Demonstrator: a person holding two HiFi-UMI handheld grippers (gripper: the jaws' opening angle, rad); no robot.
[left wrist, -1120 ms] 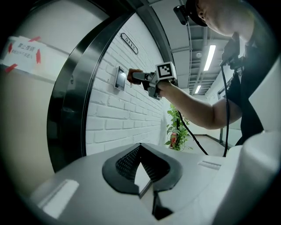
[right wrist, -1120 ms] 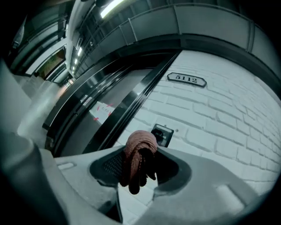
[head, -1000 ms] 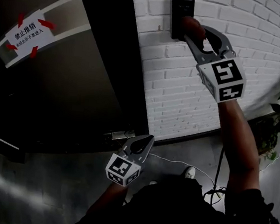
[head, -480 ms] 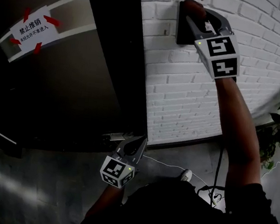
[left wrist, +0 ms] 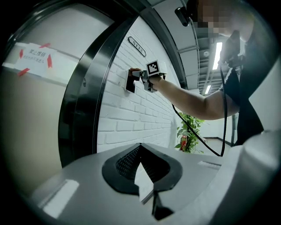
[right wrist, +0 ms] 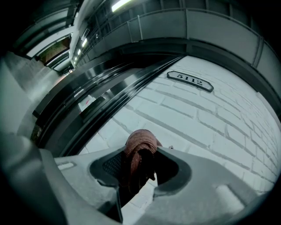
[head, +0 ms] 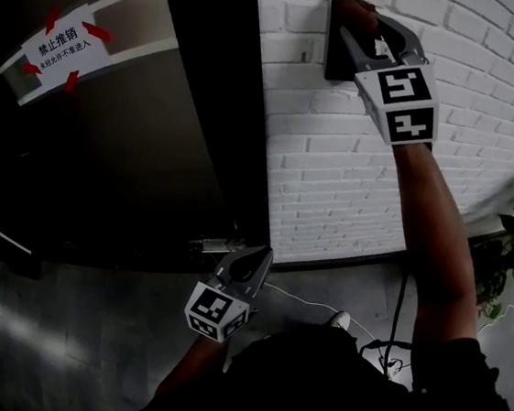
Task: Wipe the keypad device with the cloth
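Only the right gripper view shows the cloth (right wrist: 140,140) clearly: a knitted, rust-red wad clamped between the jaws of the right gripper (right wrist: 141,150). Above it, an oval number plate (right wrist: 190,81) sits on the white brick wall (right wrist: 219,132). The head view shows what lies ahead of those jaws, a flat, black, rectangular keypad device (head: 336,62), with the cloth pressed against its upper part. The left gripper (left wrist: 140,148) hangs low beside the dark glossy door (left wrist: 83,114), its jaws together on nothing.

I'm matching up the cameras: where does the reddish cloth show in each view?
Head view: cloth at top centre, against the keypad device.
Left gripper view: small, upper centre-left, at the wall.
Right gripper view: lower centre, close up.
Shared landmark: white brick wall.
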